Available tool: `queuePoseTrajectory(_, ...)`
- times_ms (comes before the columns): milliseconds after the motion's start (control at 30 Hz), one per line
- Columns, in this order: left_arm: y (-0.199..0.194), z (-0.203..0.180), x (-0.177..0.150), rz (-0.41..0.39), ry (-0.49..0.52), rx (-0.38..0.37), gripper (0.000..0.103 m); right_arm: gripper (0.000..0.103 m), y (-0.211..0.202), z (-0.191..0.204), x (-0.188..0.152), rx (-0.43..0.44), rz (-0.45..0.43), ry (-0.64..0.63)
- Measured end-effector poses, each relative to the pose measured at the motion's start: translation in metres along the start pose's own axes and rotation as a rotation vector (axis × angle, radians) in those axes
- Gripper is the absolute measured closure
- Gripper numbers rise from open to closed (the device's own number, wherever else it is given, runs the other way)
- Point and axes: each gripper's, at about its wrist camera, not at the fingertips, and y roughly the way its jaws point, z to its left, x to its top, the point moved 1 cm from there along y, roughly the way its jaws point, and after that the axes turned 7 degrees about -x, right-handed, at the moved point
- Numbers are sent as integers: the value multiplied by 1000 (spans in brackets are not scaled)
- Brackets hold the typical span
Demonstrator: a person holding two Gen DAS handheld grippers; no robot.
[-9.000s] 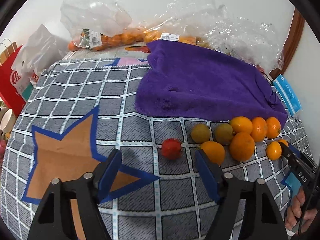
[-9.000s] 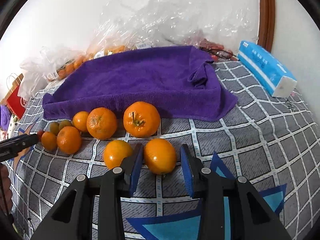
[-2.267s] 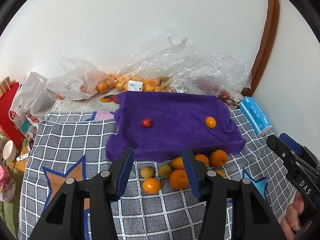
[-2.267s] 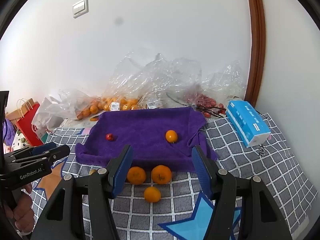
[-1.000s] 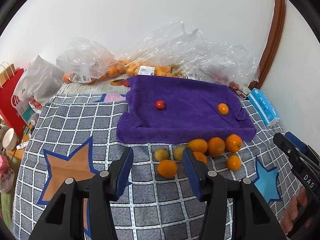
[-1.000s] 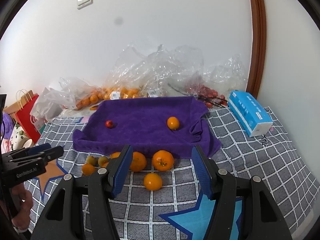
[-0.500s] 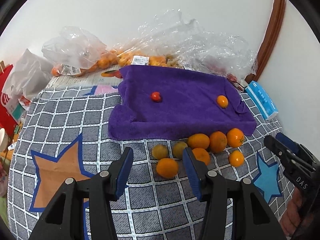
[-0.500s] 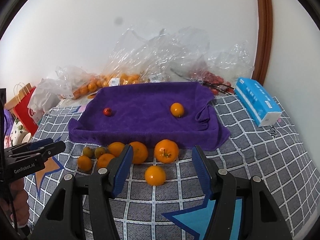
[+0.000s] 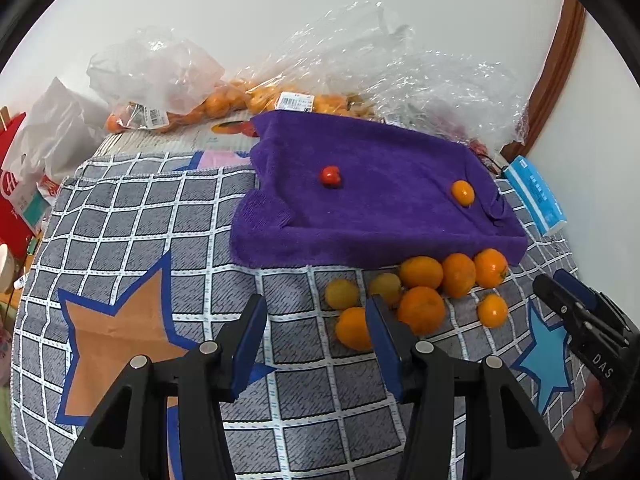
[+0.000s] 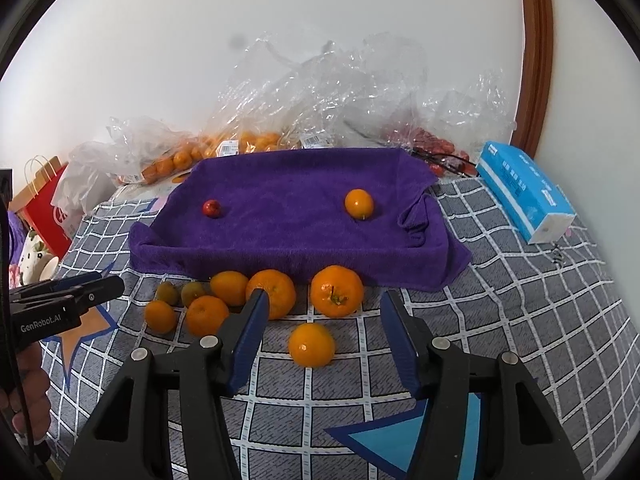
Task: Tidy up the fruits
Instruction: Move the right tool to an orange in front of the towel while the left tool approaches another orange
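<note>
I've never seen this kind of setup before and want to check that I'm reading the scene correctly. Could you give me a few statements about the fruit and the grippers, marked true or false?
1. Two fruits lie on the purple towel: a small red fruit and a small orange. True.
2. The left gripper is clamped on an orange. False: nothing is between its fingers.
3. The loose oranges lie on the checked cloth in front of the towel. True.
4. The blue tissue pack lies on the towel. False: it lies on the checked cloth, right of the towel.
5. The right gripper holds the red fruit. False: its jaws are closing but empty.
</note>
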Motion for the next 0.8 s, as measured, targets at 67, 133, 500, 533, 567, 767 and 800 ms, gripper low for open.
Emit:
queuePoseTrajectory(67,-1,2,-1,-7,-3,5,54,49,2,-1,-1,-2,4,0)
queuePoseTrajectory(133,0,5,-1,-4,-9,9,54,49,3,-1,-1,-2,8,1)
queuePoseTrajectory(500,1,20,2,-8,-52,32,54,49,14,-12,-3,10,47,36)
queuePoseTrajectory(533,3,22,2,0,-62,32,54,49,15,-12,-4,11,49,30)
queuePoseTrajectory(567,4,24,2,4,-68,31,54,51,17,-10,-6,12,53,21)
queuePoseTrajectory(767,7,32,1,20,-99,19,54,57,28,4,-17,65,84,-32)
queuePoseTrajectory(800,7,34,0,20,-102,17,54,57,32,8,-19,64,88,-44)
